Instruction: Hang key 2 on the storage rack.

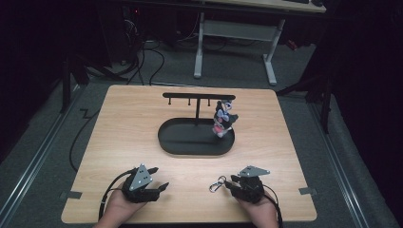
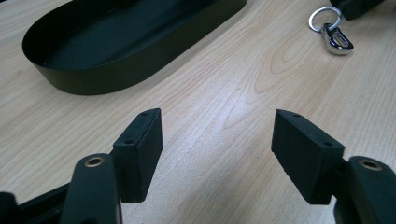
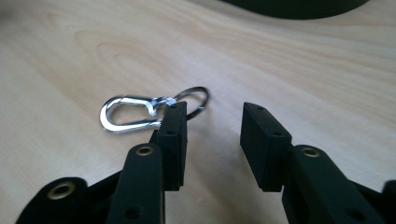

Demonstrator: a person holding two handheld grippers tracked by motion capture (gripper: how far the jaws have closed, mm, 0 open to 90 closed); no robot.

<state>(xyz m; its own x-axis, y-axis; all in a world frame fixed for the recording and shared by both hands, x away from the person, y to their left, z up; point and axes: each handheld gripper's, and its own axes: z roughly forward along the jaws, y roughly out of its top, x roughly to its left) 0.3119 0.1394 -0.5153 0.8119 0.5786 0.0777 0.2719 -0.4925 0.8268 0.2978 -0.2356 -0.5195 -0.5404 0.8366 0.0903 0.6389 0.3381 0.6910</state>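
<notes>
Here we are at the pick-up step: our right gripper [image 1: 231, 183] sits low on the pale wooden surface [image 1: 133, 123], its jaws parted and gripping nothing, with the shiny silver snap-hook clasp on its dark key ring [image 3: 140, 112] lying just ahead of one pad and touching it, not yet between the two. Our left gripper [image 1: 159, 179] rests with jaws spread wide and empty. Relative to the black oval metal tray [image 1: 171, 142], the clasp lies near, on our side of it. Next, we judge, the jaws must shift sideways to straddle the ring, then close. We count one clasp, one tray, one black T-shaped hanging rack [image 1: 197, 97] rising from that tray, and one small plush charm [image 1: 223, 118] hanging from it.
</notes>
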